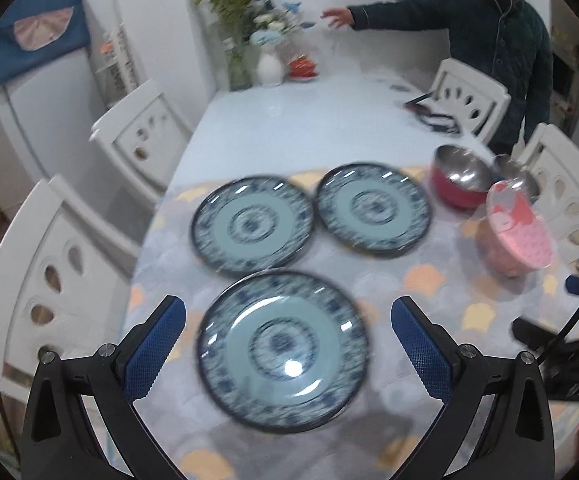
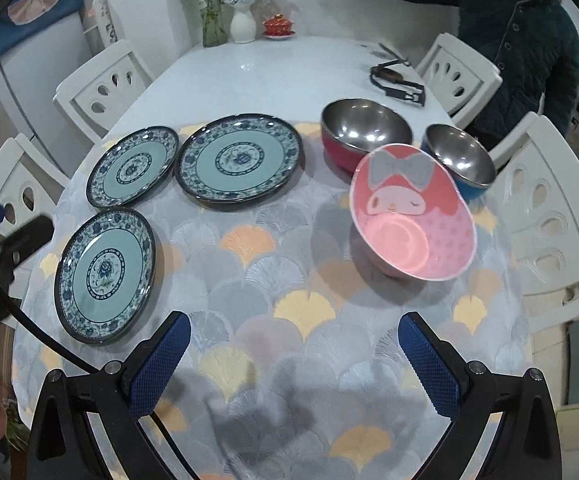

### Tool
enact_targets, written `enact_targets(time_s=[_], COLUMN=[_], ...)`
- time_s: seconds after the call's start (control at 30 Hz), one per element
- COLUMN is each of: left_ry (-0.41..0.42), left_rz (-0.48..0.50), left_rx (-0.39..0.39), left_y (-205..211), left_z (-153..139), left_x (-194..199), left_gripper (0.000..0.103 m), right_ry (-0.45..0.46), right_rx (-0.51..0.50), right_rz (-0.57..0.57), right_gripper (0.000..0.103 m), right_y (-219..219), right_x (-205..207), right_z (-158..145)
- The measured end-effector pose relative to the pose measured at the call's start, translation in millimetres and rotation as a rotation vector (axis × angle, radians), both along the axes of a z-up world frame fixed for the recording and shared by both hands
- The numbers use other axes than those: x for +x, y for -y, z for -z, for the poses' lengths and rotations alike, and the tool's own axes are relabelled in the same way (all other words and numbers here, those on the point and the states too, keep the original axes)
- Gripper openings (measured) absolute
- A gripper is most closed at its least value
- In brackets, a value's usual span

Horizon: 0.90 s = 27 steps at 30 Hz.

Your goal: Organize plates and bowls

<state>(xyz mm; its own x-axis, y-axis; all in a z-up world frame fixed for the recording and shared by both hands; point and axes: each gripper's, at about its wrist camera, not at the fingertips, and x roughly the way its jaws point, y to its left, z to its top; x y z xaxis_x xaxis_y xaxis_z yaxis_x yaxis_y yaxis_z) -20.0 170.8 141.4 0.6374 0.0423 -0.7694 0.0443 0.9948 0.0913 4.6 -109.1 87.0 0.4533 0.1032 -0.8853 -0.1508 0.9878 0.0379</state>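
Observation:
Three blue-patterned plates lie on the scallop-patterned cloth: a near one (image 1: pixel 283 352) (image 2: pixel 105 274), a far left one (image 1: pixel 252 227) (image 2: pixel 133 166) and a far right one (image 1: pixel 373 210) (image 2: pixel 240 162). A pink cartoon bowl (image 2: pixel 411 212) (image 1: pixel 517 234), a red steel bowl (image 2: pixel 365 132) (image 1: pixel 463 176) and a blue steel bowl (image 2: pixel 459 160) stand to the right. My left gripper (image 1: pixel 289 334) is open, hovering above the near plate. My right gripper (image 2: pixel 294 354) is open and empty above bare cloth, short of the pink bowl.
White chairs (image 2: pixel 101 88) (image 2: pixel 545 216) stand along both sides of the table. A vase of flowers (image 2: pixel 243 20), a red lidded cup (image 2: pixel 278 26) and a black tool (image 2: pixel 397 80) sit at the far end. A person (image 2: pixel 521 36) stands at the far right, arm outstretched.

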Motion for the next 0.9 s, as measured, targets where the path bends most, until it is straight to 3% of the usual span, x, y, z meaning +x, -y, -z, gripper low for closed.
enact_targets(time_s=[0.33, 0.57, 0.73, 0.9], left_ry=[-0.112, -0.168, -0.237, -0.274], left_rz=[-0.185, -0.238, -0.278, -0.300], left_rx=[-0.061, -0.154, -0.265, -0.286], left_y=[-80, -102, -115, -124], left_z=[37, 67, 94, 109], left_x=[-15, 4, 14, 19], left_gripper=[0.102, 0.101, 0.098, 0.090], right_ry=[-0.090, -0.175, -0.237, -0.236], right_rx=[-0.018, 0.064, 0.078, 0.079], right_rz=[-0.240, -0.276, -0.298, -0.310], right_gripper=[0.103, 0.102, 0.096, 0.085], right_y=[-65, -106, -124, -130], right_x=[22, 61, 79, 87], right_z=[22, 48, 71, 81])
